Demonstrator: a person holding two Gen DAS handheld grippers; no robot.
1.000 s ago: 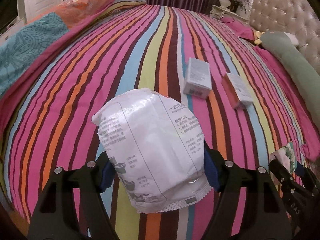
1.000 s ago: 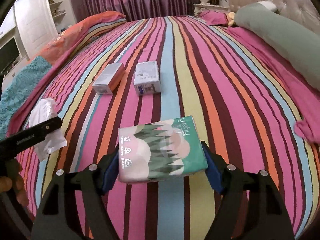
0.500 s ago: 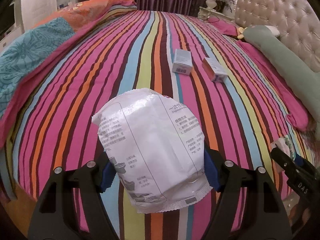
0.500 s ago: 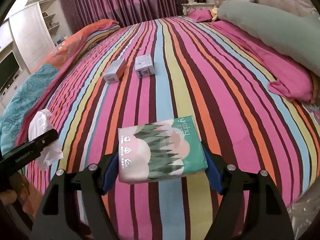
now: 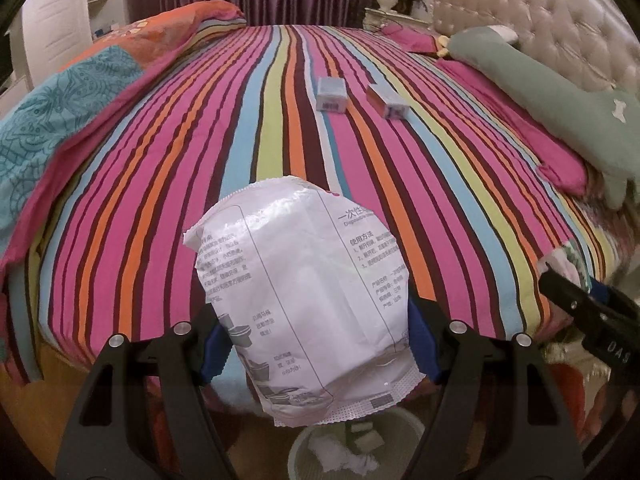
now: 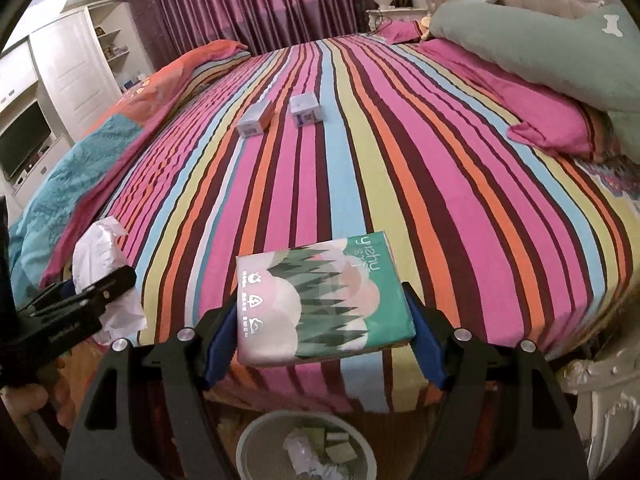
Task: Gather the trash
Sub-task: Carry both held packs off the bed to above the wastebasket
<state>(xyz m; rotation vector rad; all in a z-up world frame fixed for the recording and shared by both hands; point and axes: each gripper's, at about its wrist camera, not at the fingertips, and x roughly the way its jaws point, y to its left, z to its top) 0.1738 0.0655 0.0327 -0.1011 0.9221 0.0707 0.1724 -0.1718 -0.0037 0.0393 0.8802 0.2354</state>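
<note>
- Over the bed's (image 5: 280,128) foot, a bin (image 6: 256,436) now shows below; both tongs have pulled back.
- Left tongs (image 5: 316,344) hold a white packet (image 5: 304,288); right tongs (image 6: 324,336) hold a tissue pack (image 6: 320,300).
- Two boxes (image 5: 331,94) remain on the bed.

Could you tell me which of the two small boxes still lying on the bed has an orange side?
The orange-sided box, left of the grey-white box in the right wrist view; that neighbour shows no orange.

Bedroom: striped bed (image 5: 320,140), tufted headboard (image 5: 560,28), curtains (image 6: 260,4)
</note>
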